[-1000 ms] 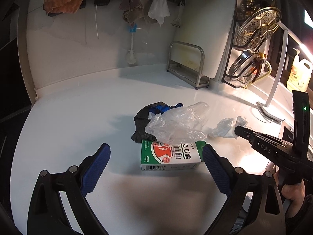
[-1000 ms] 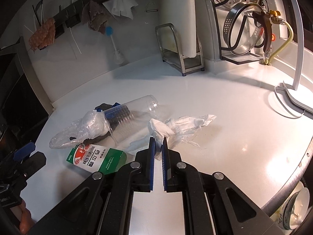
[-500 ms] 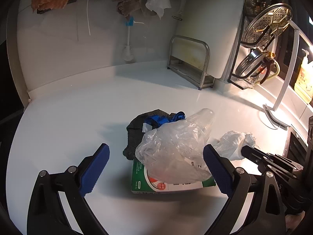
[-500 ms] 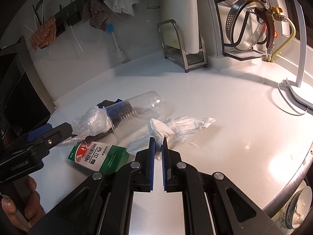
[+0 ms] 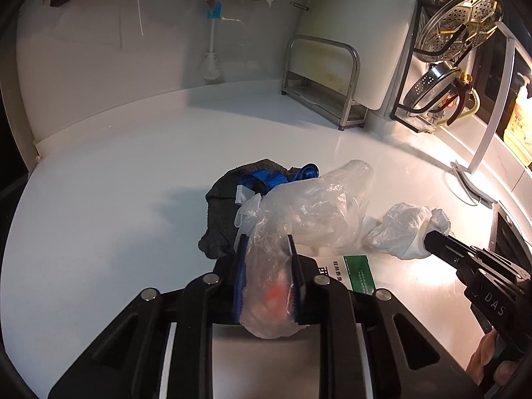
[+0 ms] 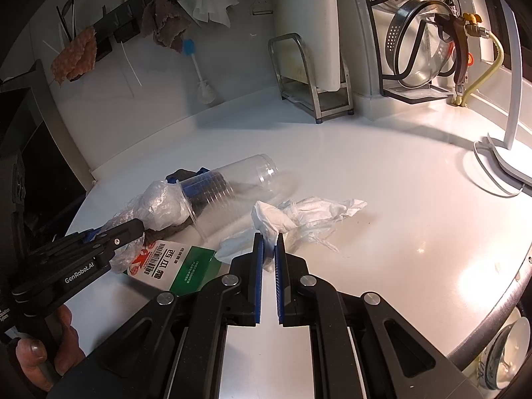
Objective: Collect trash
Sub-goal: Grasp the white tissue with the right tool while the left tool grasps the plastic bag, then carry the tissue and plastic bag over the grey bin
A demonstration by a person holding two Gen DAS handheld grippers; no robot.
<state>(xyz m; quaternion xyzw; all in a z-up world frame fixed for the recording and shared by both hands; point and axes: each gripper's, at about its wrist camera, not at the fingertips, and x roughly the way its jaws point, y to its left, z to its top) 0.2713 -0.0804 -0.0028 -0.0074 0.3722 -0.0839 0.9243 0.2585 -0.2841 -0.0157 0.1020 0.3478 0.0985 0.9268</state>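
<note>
Just one bag (image 5: 269, 266), one tissue (image 6: 276, 222)

Right hand-held gripper (image 6: 268, 242) pinches white tissue wad (image 6: 266, 221); clear cups (image 6: 229, 186), green box (image 6: 169, 264) left on counter (image 6: 399, 232).

The bag (image 5: 269, 286) bunched between the left gripper's (image 5: 266, 249) pads covers most of the box (image 5: 355, 274) in the left wrist view; only a green and white corner shows, its print too small to read. A red blur shows through the plastic, and I cannot tell what it is. The dark cloth (image 5: 226, 209) lies partly under the bag and the cups (image 6: 219, 193), so its shape is unclear. In the right wrist view, the right gripper (image 6: 268, 242) hides the near end of the tissue (image 6: 309, 212). The bowl (image 6: 508, 349) at the lower right is cut off by the frame's edge. Both hands (image 6: 43, 355) show only as fingers at the frame edges.
</note>
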